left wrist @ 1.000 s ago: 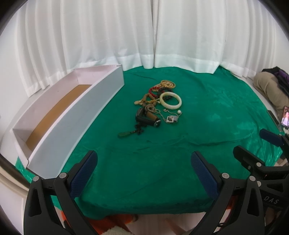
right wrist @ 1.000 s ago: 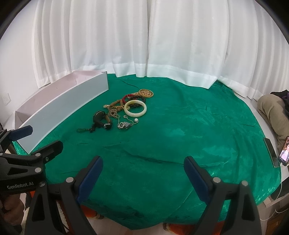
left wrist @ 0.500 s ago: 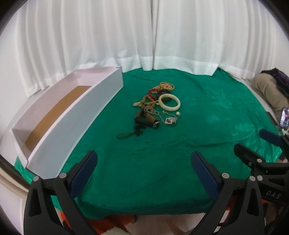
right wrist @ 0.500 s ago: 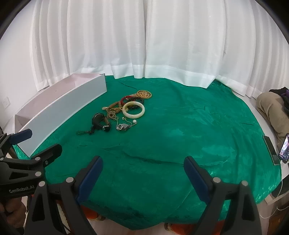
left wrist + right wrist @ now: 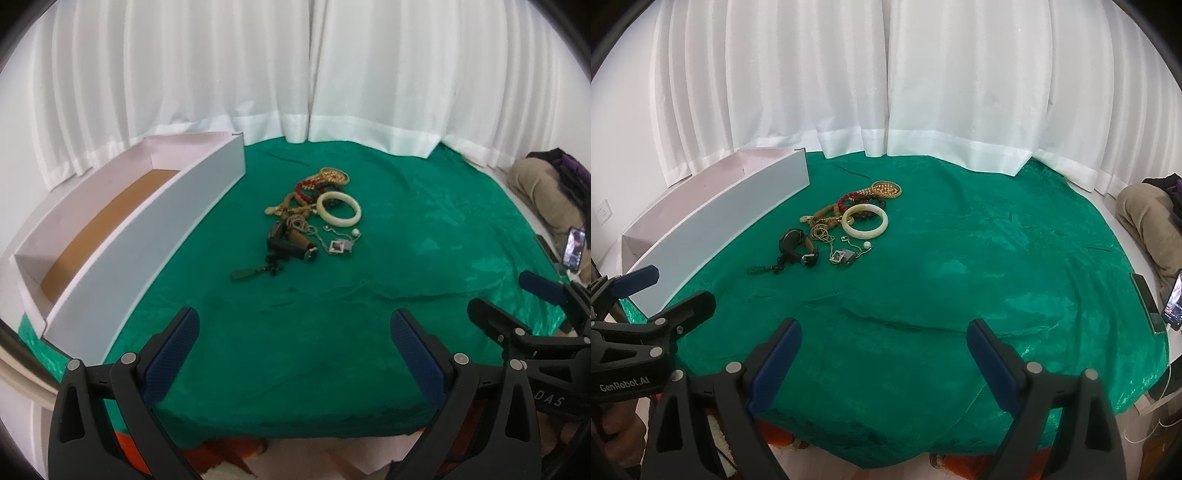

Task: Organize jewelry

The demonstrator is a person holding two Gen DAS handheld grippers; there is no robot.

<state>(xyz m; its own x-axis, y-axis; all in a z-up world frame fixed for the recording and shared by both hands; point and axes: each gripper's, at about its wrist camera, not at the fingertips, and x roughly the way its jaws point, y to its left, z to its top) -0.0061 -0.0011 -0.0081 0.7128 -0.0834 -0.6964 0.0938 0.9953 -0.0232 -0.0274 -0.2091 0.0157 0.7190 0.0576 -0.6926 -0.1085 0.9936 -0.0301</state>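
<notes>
One jewelry pile (image 5: 312, 225) lay on the green cloth (image 5: 406, 229), just beside the long side wall of the single white box (image 5: 147, 236). Its long axis ran from a green pendant (image 5: 243, 274) at the near end away toward the curtains (image 5: 258, 74). Counted in it: one pale bangle (image 5: 339, 208), one red bead string (image 5: 304, 186), one gold coil (image 5: 334, 174), one dark watch (image 5: 290, 245); the finer chains could not be counted. Two grippers hovered over the near edge of the cloth, well apart from the pile: the left gripper (image 5: 295, 339) and the right gripper (image 5: 884, 347), each with fingers spread apart, holding nothing.
</notes>
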